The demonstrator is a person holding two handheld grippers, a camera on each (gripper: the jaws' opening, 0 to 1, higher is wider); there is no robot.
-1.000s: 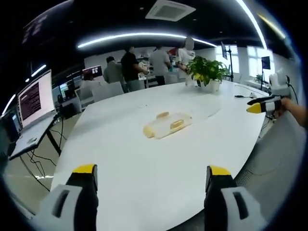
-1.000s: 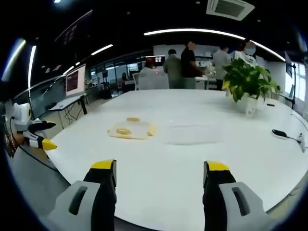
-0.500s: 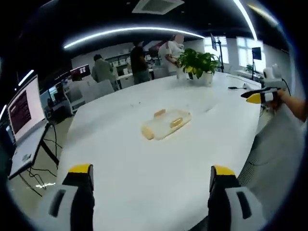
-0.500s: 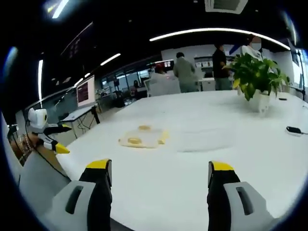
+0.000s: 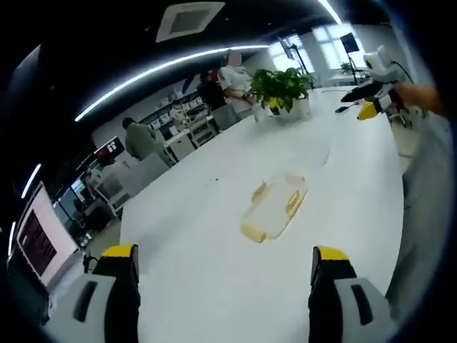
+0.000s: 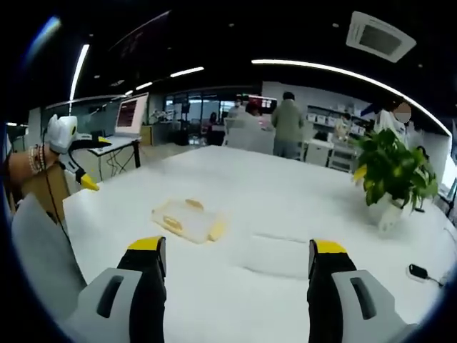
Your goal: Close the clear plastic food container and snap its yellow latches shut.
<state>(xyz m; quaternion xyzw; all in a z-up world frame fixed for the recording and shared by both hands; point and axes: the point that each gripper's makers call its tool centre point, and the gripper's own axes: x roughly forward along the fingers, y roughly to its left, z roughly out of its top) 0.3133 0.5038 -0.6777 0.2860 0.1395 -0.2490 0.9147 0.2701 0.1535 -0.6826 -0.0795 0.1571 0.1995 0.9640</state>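
Note:
The clear plastic container (image 5: 275,207) lies flat on the white table (image 5: 200,279), with yellow latches at its ends and sides. In the right gripper view the container (image 6: 187,220) lies left of centre, with a clear flat lid-like piece (image 6: 275,255) to its right. My left gripper (image 5: 225,261) is open, well short of the container and holding nothing. Open too is my right gripper (image 6: 235,250), hovering over the table before the container. Each gripper shows in the other's view: the right gripper (image 5: 360,102) at the upper right, the left gripper (image 6: 91,163) at the far left.
A potted plant (image 5: 282,86) stands at the table's far end, also seen as the plant (image 6: 393,171) at right. A small black device with a cable (image 6: 418,271) lies near it. A screen (image 6: 128,113) and several people are beyond the table.
Both views have tilted and shifted with the hands. The container now looks a little nearer in the right gripper view. Both grippers stay open and the container lies where it was.

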